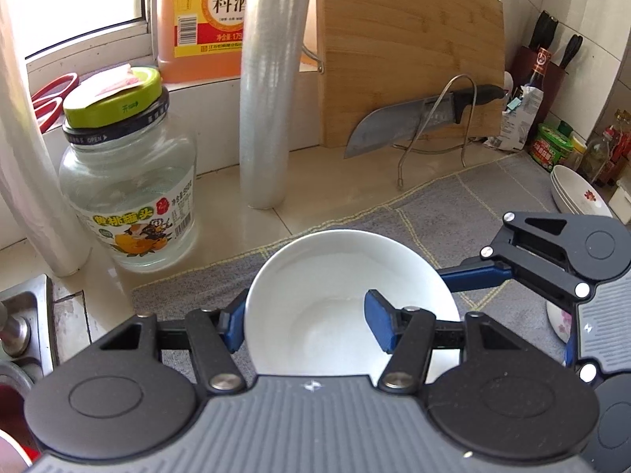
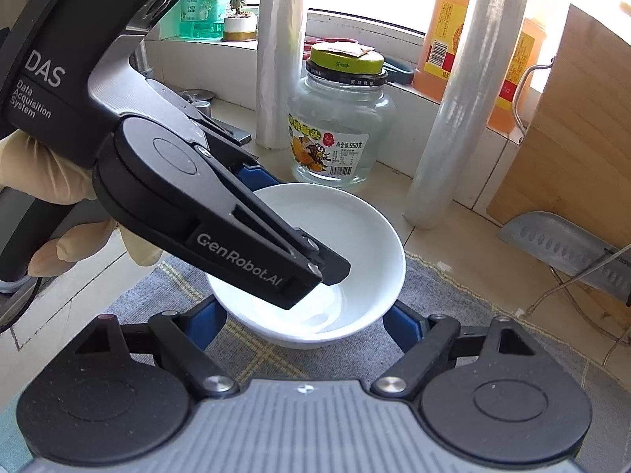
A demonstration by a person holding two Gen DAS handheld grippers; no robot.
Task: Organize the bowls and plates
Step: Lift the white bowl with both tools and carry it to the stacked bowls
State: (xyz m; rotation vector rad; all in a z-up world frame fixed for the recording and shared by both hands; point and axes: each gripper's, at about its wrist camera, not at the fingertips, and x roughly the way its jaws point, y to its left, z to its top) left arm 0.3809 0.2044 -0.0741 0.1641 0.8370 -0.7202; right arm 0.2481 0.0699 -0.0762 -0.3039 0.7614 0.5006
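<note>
Now the left gripper [image 1: 307, 321] has its blue fingers [image 1: 379, 325] clamped on the rim of the white bowl [image 1: 335, 299], one inside, one outside. The right gripper [image 2: 305, 321] pinches the same bowl from its outer sides. It sits over a grey mat [image 2: 453, 295] on the surface, near a glass jar [image 1: 130, 181].

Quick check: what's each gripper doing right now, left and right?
Left gripper: shut on the white bowl, one finger inside the rim, one outside.
Right gripper: jaws straddle the same bowl's outside; whether the pads press it cannot be told.
</note>
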